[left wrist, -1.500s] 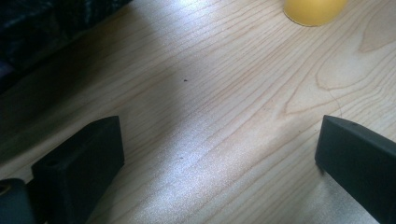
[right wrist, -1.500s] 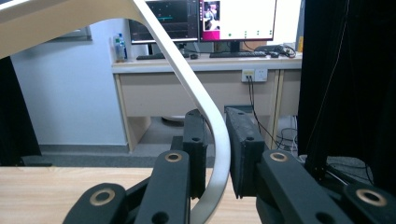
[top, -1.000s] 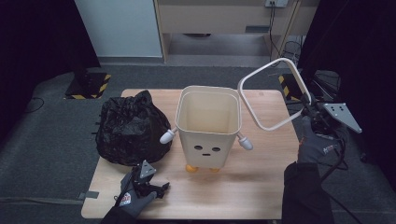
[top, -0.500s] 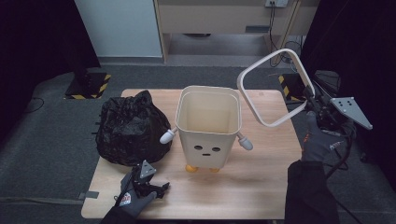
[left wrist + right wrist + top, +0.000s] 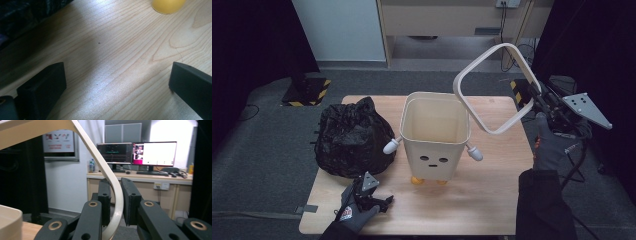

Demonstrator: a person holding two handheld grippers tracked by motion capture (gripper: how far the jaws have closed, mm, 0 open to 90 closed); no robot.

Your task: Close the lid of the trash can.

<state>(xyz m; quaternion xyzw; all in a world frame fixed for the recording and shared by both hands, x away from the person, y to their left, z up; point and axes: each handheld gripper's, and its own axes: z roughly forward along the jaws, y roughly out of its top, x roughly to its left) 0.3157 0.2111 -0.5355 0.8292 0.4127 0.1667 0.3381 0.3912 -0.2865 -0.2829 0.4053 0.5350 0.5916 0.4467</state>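
Cream square plastic rim ring [image 5: 499, 87] sits pinched in our right tongs [image 5: 539, 102]; our left tongs [image 5: 117, 82] rest spread on the pale wooden desk [image 5: 492, 195].

Bin [image 5: 435, 142]: cream body, black dot eyes and mouth, white arms, yellow feet. Rim ring [image 5: 497, 90]: cream. Bag [image 5: 349, 137]: glossy black. Worktop [image 5: 482, 200]: light wood grain. Tongs [image 5: 115, 202]: black, brass-coloured rivets. Gloves: grey.

A lab or office: two lit computer monitors [image 5: 136, 153] on a long wooden desk [image 5: 140, 176], black curtains [image 5: 592, 40], grey carpet floor [image 5: 262, 150].
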